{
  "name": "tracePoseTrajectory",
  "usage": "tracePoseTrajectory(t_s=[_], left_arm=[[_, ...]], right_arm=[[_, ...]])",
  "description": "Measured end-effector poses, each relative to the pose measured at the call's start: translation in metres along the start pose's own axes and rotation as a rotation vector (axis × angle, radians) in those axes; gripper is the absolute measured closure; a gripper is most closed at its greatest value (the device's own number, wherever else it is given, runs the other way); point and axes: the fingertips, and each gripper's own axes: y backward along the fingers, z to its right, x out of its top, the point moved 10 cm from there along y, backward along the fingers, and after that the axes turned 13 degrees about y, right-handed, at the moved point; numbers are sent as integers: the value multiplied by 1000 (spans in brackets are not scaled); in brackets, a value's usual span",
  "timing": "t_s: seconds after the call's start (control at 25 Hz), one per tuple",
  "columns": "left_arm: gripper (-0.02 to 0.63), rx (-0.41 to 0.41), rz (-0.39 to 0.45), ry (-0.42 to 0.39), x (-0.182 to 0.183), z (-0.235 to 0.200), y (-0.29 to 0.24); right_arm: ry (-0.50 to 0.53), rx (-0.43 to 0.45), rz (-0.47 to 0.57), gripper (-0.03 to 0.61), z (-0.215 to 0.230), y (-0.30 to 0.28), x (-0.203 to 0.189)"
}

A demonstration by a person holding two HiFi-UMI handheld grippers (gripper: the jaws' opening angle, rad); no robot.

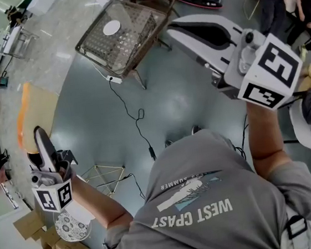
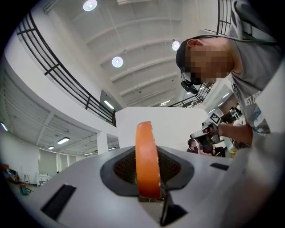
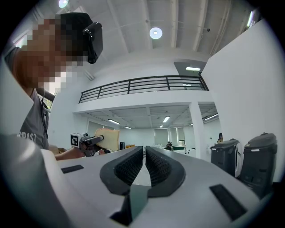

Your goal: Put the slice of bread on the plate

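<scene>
Right gripper (image 3: 144, 151) jaws together; nothing between

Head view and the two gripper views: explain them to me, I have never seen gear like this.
There is no robot here. A person holds a two-jaw gripper in each hand. The head view comes from a camera on the person's head and looks steeply down at the floor. The other two views come from cameras riding on each gripper, looking along its jaws. The left gripper is clamped on a slice of bread, seen edge-on in its own view. The right gripper has its jaws together and holds nothing. A patterned plate shows at the lower left. What it rests on I cannot tell.
</scene>
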Motion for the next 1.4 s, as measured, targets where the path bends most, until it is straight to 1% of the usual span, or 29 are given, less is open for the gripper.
tracePoseTrajectory(t_s=[0.28, 0.44, 0.6, 0.84, 1.16, 1.4], left_arm=[[512, 15, -17, 3, -19, 41, -31], [512, 19, -30, 12, -24, 44, -38], [512, 21, -40, 16, -34, 28, -50], [512, -3, -40, 25, -43, 0, -63], [513, -45, -52, 23, -56, -51, -88], [514, -59, -67, 1, -63, -93, -87]], right_arm=[[1, 29, 20, 569, 36, 30, -16], [-13, 40, 15, 569, 44, 26, -23], [-24, 54, 2, 569, 53, 7, -36], [-25, 39, -10, 569, 54, -16, -39], [-28, -6, -16, 569, 63, -56, -42], [-29, -37, -32, 569, 56, -94, -47]])
